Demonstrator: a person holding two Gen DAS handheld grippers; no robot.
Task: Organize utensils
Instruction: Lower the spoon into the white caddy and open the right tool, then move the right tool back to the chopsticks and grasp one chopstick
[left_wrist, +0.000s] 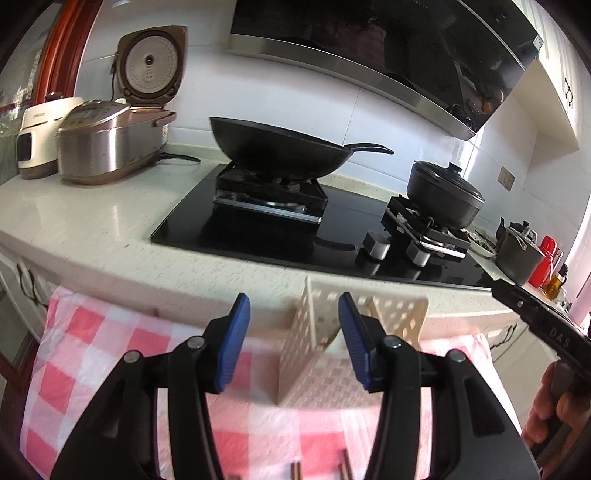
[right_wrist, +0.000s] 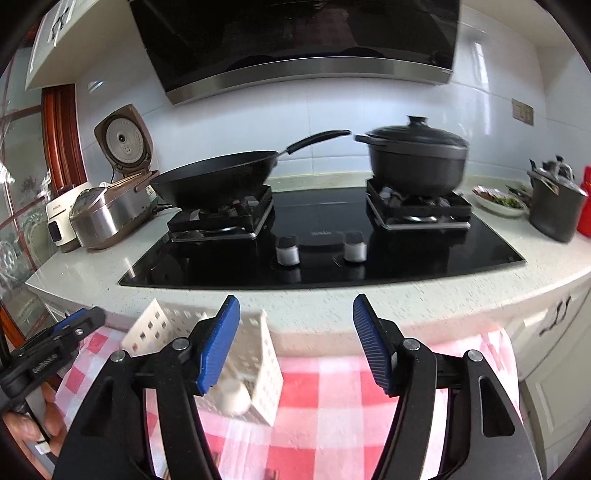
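Note:
A cream perforated utensil basket (left_wrist: 314, 347) stands on a table covered with a pink and white checked cloth (left_wrist: 92, 350). My left gripper (left_wrist: 293, 301) is open; the basket's left corner shows in the gap between the blue pads, untouched. In the right wrist view the basket (right_wrist: 258, 365) sits behind the left finger of my open right gripper (right_wrist: 295, 301), with a blurred white round thing (right_wrist: 232, 397) low at its front. Nothing is between the right pads. Two brown stick ends (left_wrist: 345, 470) peek in at the bottom edge.
Beyond the cloth runs a pale counter (right_wrist: 406, 299) with a black glass hob (right_wrist: 321, 266), a wok (right_wrist: 218, 181) and a lidded pot (right_wrist: 417, 162). Rice cookers (left_wrist: 107, 144) stand at the left; a grey pot (right_wrist: 554, 206) and a red bottle stand at the right.

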